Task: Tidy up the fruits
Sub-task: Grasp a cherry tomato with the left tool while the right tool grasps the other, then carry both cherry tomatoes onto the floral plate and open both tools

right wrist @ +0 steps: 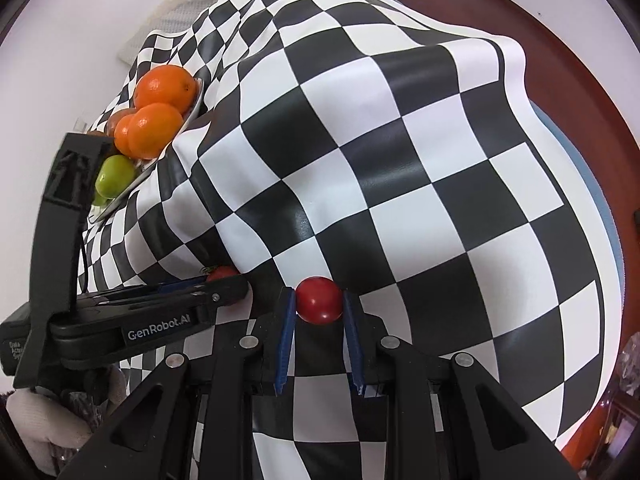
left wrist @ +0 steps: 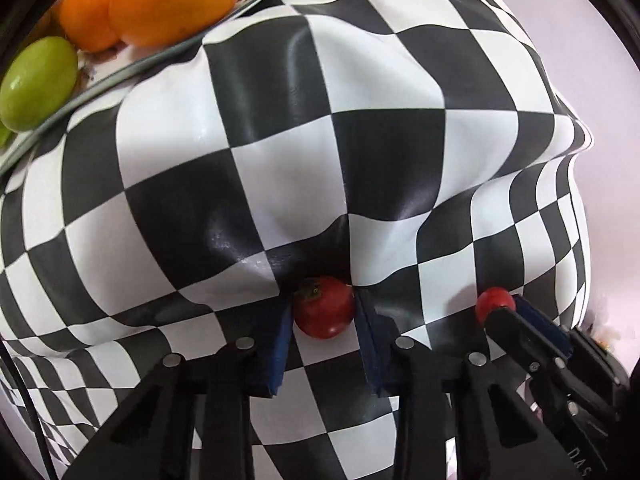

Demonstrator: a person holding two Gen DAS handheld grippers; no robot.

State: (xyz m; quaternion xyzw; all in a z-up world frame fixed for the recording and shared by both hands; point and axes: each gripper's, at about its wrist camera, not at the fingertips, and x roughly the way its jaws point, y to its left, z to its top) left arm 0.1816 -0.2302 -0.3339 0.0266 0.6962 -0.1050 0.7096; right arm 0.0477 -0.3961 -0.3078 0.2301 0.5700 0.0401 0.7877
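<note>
1. A shiny black and white checkered cloth (right wrist: 360,184) is covering the bench and hanging over its edges in soft folds.
2. Light is shining on the cloth and making bright spots on the squares.
3. A plain white wall (right wrist: 80,20) is standing behind the bench.
4. A reddish brown wooden floor (right wrist: 560,28) is showing on the right side.
5. Something pale blue (right wrist: 596,184) is peeking out past the cloth's right edge.
</note>
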